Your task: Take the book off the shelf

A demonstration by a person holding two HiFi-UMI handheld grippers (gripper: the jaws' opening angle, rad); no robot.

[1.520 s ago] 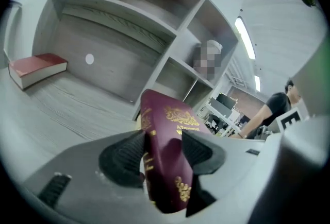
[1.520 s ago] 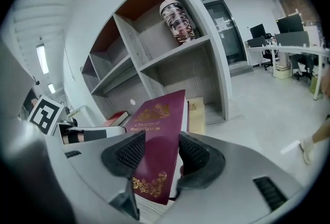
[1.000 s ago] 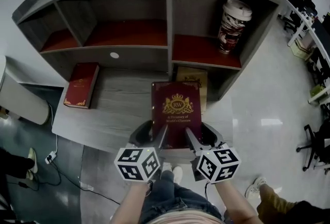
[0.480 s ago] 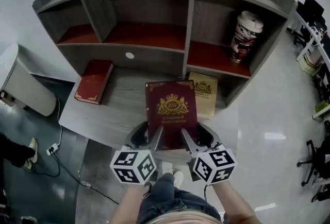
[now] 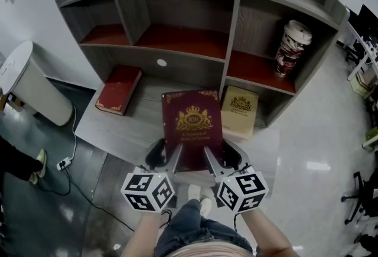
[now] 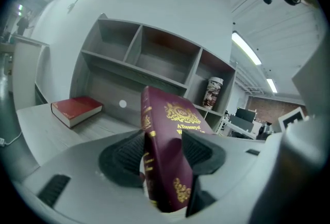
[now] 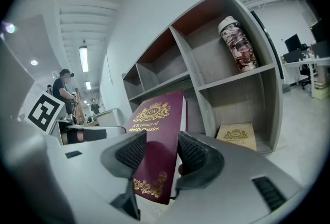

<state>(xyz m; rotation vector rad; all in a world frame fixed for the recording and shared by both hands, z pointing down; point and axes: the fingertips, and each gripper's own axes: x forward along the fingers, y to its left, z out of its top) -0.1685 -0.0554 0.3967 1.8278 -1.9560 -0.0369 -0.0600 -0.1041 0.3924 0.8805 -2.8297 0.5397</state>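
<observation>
Over the tabletop [image 5: 133, 126], before the shelf [image 5: 231, 37], the maroon book [image 5: 192, 123] hangs cover-up. The left gripper [image 5: 176, 158] and right gripper [image 5: 211, 158] both press their fingers [image 6: 124, 158] on its near edge.

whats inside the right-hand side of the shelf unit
Upper right compartment: a lidded printed cup standing on the red shelf board. Lower right opening: a tan book lying flat on the desk. Whatever is behind the cup or under the book is covered.
</observation>
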